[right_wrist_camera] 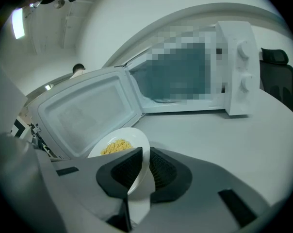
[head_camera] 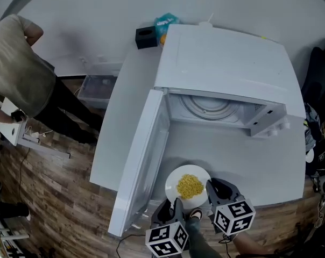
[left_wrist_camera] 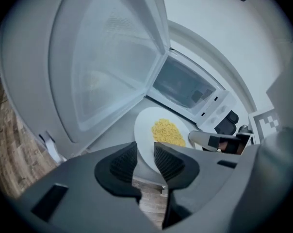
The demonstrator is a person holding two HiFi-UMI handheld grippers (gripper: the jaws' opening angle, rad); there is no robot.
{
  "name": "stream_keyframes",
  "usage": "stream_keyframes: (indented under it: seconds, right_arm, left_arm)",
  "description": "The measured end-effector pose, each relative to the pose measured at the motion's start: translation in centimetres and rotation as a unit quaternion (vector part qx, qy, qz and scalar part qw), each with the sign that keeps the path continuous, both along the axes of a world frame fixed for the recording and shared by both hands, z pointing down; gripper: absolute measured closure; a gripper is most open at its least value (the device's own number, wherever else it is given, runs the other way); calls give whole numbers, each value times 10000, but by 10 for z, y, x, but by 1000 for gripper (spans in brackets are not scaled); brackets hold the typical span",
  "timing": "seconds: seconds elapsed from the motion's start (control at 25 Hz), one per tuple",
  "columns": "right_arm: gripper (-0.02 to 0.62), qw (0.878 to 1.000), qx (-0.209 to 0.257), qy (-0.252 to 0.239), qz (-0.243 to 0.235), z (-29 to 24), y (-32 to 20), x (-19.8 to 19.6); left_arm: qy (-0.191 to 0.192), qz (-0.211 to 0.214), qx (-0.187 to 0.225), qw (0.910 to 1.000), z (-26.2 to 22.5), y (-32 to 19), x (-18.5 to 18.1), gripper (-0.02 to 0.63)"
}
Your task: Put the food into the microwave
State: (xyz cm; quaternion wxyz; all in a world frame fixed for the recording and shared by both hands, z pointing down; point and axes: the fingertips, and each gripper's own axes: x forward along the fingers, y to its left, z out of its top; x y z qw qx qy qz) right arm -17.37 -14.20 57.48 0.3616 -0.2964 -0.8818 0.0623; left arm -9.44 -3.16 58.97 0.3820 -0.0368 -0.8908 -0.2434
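A white plate (head_camera: pixel 173 183) with a heap of yellow food (head_camera: pixel 189 186) is at the front edge of the white table (head_camera: pixel 232 160), in front of the open microwave (head_camera: pixel 227 63). My left gripper (head_camera: pixel 177 204) is shut on the plate's near-left rim; in the left gripper view the plate (left_wrist_camera: pixel 146 130) runs between the pads of my left gripper (left_wrist_camera: pixel 145 160). My right gripper (head_camera: pixel 210 187) is shut on the right rim, and in the right gripper view that rim (right_wrist_camera: pixel 132 137) is pinched by my right gripper (right_wrist_camera: pixel 142 168). The microwave door (head_camera: pixel 143 155) is swung wide to the left. Inside, the turntable (head_camera: pixel 211 106) is bare.
A person (head_camera: pixel 17 63) stands at the far left on the wooden floor (head_camera: pixel 55 198). A black box (head_camera: pixel 146 37) and a teal packet (head_camera: pixel 165 23) sit behind the microwave. A clear plastic bin (head_camera: pixel 98 87) is beside the table. Dark gear (head_camera: pixel 318 74) is on the right.
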Motion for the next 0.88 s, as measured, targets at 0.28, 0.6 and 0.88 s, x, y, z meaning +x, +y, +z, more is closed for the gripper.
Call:
stream_keyframes:
  seconds: [0.28, 0.6, 0.88]
  right_arm:
    - [536, 9984, -239, -254, 452, -44, -23, 0]
    - [535, 9923, -543, -488, 1005, -84, -54, -10]
    - [538, 9872, -633, -614, 1327, -92, -70, -26]
  left_arm:
    - [-390, 336, -234, 9984, -45, -11, -19, 492]
    - [-827, 775, -368, 9929, -90, -34, -50, 495]
    - [-915, 971, -234, 9908, -91, -45, -76, 499]
